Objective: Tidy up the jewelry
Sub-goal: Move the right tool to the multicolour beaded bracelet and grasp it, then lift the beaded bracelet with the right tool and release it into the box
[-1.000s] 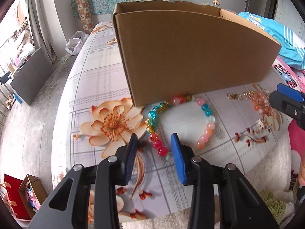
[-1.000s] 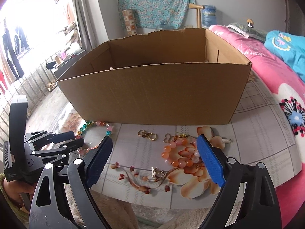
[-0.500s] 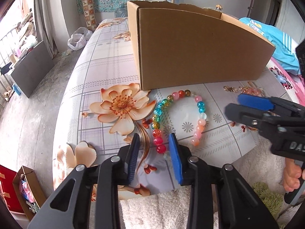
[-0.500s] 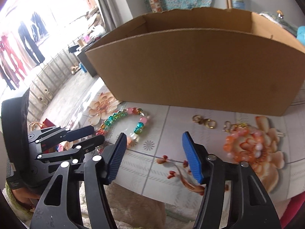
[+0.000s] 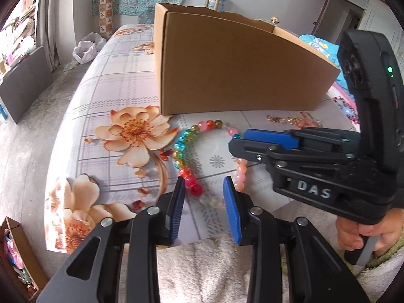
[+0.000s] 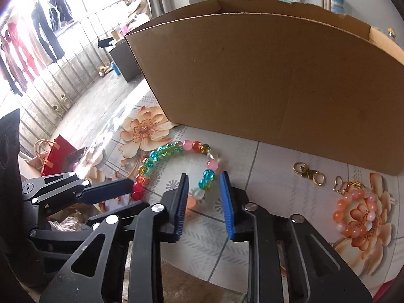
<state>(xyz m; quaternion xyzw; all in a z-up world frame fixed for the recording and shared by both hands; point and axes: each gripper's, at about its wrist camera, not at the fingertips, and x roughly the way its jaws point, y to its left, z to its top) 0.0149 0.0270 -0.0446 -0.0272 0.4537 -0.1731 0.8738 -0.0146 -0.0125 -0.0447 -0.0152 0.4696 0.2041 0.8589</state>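
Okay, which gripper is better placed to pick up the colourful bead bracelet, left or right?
Probably right. The right gripper is closing with the multicoloured bracelet's teal and clear beads between its fingers. The left gripper frames only its red-bead end, apparently without pinching it.

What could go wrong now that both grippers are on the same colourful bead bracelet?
1. The left gripper and right gripper straddle opposite sides of the bead bracelet; pulling apart could snap its string.
2. The right jaws are closing on round beads, which might squirt out.
3. The cardboard box stands close behind; a lift could clip it.
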